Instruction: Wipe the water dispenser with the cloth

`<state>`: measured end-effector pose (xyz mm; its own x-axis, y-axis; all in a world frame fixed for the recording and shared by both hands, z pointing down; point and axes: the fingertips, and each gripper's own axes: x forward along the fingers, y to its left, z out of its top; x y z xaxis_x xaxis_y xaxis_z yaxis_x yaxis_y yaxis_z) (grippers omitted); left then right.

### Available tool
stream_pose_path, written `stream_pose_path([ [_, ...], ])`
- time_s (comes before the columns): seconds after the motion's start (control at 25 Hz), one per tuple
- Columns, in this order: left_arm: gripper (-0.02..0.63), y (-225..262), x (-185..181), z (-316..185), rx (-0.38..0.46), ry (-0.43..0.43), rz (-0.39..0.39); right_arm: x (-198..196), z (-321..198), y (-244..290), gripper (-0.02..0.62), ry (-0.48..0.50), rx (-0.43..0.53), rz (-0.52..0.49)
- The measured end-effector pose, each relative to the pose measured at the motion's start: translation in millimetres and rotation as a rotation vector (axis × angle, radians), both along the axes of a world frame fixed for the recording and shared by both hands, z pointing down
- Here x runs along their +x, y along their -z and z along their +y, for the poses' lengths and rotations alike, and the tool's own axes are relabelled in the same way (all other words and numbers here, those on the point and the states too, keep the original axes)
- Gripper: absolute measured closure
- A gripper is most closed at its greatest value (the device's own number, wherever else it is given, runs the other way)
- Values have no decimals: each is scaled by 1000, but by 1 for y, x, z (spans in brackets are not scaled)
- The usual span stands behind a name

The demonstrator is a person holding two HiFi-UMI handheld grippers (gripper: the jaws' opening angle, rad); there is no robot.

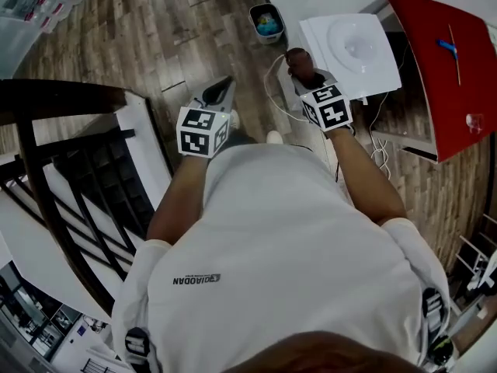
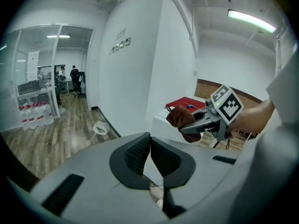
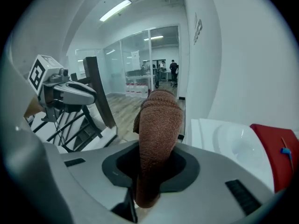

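Plank flooring (image 1: pixel 140 45) surrounds white water dispenser (image 1: pixel 349 45) beside red tabletop (image 1: pixel 450 76).

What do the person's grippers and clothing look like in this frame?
Both the left gripper and right gripper have light grey moulded bodies with black, ribbed jaw pads. Each carries a white cube printed with black square markers. The person wears a white short-sleeved T-shirt with small dark lettering on the back.

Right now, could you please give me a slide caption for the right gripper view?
Right tool clamped on a brown cloth, white water dispenser just ahead to its right.
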<state>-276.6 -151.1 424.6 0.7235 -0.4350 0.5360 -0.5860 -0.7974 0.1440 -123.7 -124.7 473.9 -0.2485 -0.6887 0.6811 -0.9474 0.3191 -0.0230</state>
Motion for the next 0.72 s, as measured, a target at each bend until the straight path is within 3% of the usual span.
stream_pose_path([
  [0.2, 605, -8, 2, -29, -41, -106, 20, 32, -46, 11, 525, -99, -47, 188],
  [0.36, 605, -10, -6, -64, -62, -116, 72, 56, -78, 14, 525, -170, -98, 326],
  [0.52, 605, -21, -13, -84, -94, -147, 107, 63, -93, 4, 525, -252, -132, 395],
  [0.72, 604, -44, -18, -91, -132, -268, 104, 56, -99, -17, 525, -334, -169, 495],
])
